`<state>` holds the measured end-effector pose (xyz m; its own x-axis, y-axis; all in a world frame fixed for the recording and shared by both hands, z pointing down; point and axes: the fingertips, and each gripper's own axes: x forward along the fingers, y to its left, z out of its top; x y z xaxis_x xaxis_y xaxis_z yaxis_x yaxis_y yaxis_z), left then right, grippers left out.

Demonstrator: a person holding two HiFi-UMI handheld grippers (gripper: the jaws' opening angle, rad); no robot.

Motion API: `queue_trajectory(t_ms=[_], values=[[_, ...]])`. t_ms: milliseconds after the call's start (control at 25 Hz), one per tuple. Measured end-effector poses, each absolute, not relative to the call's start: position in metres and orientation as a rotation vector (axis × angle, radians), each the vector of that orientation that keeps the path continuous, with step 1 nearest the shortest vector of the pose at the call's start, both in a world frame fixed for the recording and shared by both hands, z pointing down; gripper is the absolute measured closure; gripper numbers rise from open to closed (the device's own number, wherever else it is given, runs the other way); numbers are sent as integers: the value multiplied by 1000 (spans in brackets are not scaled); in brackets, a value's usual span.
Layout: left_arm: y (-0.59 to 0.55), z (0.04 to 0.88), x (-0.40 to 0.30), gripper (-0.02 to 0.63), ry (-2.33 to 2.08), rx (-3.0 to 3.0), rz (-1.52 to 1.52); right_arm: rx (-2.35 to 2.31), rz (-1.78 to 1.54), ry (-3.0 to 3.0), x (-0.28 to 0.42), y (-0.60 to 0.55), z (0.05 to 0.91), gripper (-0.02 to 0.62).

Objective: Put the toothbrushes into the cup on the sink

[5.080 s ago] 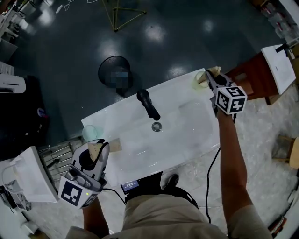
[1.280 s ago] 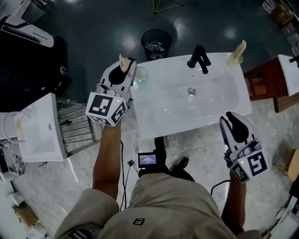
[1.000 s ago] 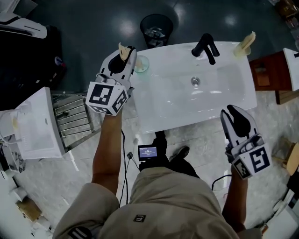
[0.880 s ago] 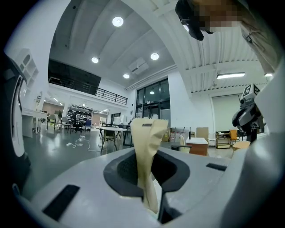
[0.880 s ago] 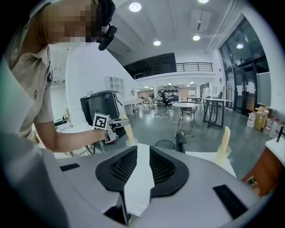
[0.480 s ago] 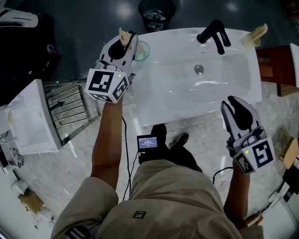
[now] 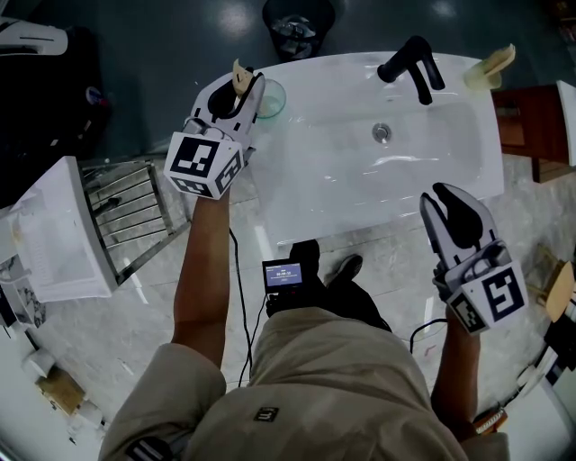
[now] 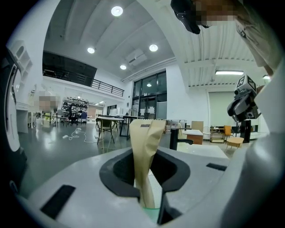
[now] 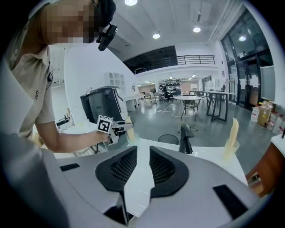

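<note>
My left gripper (image 7: pixel 241 85) is shut on a toothbrush in a tan paper wrapper (image 7: pixel 238 72), held upright at the sink's back left corner. The pale green cup (image 7: pixel 270 97) stands right beside it; a green rim (image 8: pixel 151 217) shows just under the wrapped toothbrush (image 8: pixel 144 138) in the left gripper view. I cannot tell whether its lower end is inside the cup. My right gripper (image 7: pixel 438 194) stands open and empty off the sink's front right edge. In the right gripper view the left gripper (image 9: pixel 116 128) and the cup (image 9: pixel 131 136) show across the basin.
The white sink (image 7: pixel 342 180) has a black faucet (image 7: pixel 409 63) and a drain (image 7: pixel 382 132). A second cup with a wrapped toothbrush (image 7: pixel 490 67) stands at its back right corner. A dark bin (image 7: pixel 297 13) sits behind, a metal rack (image 7: pixel 135 207) to the left.
My left gripper has sunk a little with the toothbrush beside the green cup. The right gripper has dropped slightly by the sink's front right. The head view has tilted.
</note>
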<state>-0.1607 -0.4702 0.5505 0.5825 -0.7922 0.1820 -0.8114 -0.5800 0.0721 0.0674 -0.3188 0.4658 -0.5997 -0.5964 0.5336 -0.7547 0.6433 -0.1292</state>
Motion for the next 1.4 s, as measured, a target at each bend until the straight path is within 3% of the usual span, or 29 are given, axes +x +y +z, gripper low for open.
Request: queue_trajectory(t_ms=[560, 1400], values=[[-467, 558, -172, 435, -1332, 2621, 181, 1026, 482, -2436, 62, -315, 467, 511], [-421, 450, -169, 428, -1504, 2786, 191, 1027, 408, -2509, 76, -274, 428, 511]])
